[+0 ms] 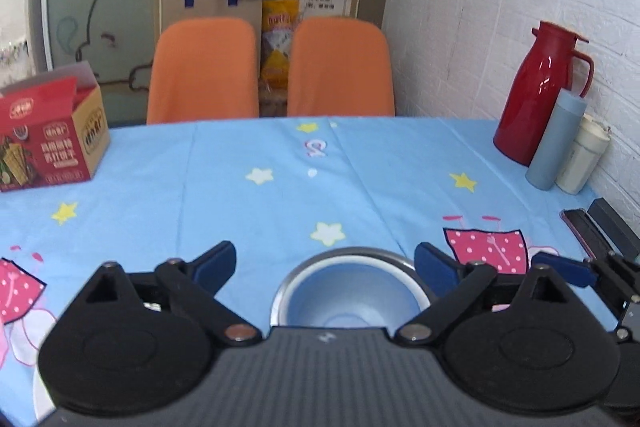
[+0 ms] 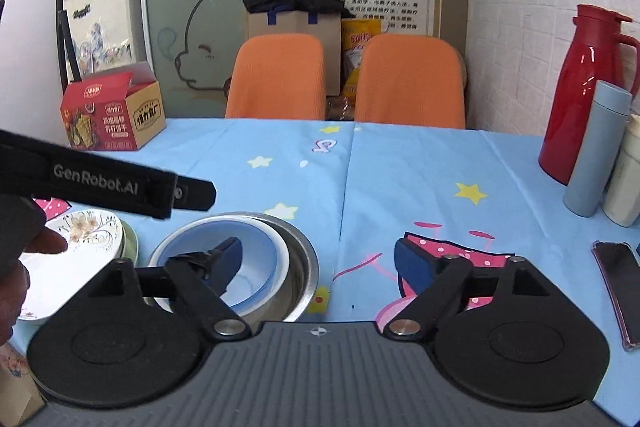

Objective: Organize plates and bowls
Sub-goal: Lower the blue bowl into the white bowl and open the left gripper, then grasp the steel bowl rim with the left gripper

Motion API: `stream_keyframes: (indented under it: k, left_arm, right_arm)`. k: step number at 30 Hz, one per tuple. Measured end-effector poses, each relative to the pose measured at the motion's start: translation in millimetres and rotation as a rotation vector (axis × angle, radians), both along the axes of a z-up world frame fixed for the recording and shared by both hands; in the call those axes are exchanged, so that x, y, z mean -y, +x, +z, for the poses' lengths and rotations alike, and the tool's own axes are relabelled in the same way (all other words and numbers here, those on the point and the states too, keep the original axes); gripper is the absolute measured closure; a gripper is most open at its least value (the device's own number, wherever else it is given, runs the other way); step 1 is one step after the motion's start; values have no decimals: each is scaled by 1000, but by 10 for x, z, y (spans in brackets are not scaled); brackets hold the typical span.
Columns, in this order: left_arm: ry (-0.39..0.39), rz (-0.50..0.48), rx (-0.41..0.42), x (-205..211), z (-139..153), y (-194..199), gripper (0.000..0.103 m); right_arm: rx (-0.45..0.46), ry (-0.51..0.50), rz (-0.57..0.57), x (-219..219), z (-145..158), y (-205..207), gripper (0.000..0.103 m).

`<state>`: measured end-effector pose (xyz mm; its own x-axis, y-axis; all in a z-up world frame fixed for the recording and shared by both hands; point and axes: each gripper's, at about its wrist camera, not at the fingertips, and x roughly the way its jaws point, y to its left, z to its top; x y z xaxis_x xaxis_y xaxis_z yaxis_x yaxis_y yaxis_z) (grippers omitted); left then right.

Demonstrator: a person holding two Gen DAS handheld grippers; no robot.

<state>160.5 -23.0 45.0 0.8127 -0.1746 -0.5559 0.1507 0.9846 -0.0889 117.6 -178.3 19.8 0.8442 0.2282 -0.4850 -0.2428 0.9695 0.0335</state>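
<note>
A steel bowl (image 1: 394, 261) with a blue inside lies on the star-print tablecloth, just ahead of my left gripper (image 1: 324, 251), which stands open with its fingers either side of the bowl and apart from it. The right wrist view shows a blue bowl (image 2: 256, 251) with a white rim nested in the steel bowl (image 2: 306, 267). A flowered white plate (image 2: 86, 231) rests on a greenish one to its left. My right gripper (image 2: 318, 245) is open and empty, its left finger over the blue bowl. A person's hand (image 2: 24, 251) holds the left gripper's strap.
A red jug (image 1: 538, 95), a grey-blue bottle (image 1: 554, 143) and a cream cup (image 1: 582, 159) stand by the white wall on the right. A phone (image 2: 620, 283) lies near them. A red carton (image 1: 48, 135) sits at the far left. Two orange chairs (image 1: 204, 67) stand behind the table.
</note>
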Motion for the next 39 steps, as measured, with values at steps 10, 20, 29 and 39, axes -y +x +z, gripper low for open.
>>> stream_keyframes:
  k: [10,20,29,39]
  left_arm:
    - [84,35,-10,-236,-130,50,1]
    - [99,-164,-243,-207,-514,616,1]
    - [145,-188,-289,-84,-732,849,1]
    - [189,-203,-323,22,-824,931,4]
  right_arm:
    - [-69,84,-39,-89,-301,-53,0]
    - [-121,68,-38,-197,-426,194,0]
    - [-181,45,-22,-328,-585,447,0]
    - [-156,51,-65,-400,-676,450,0]
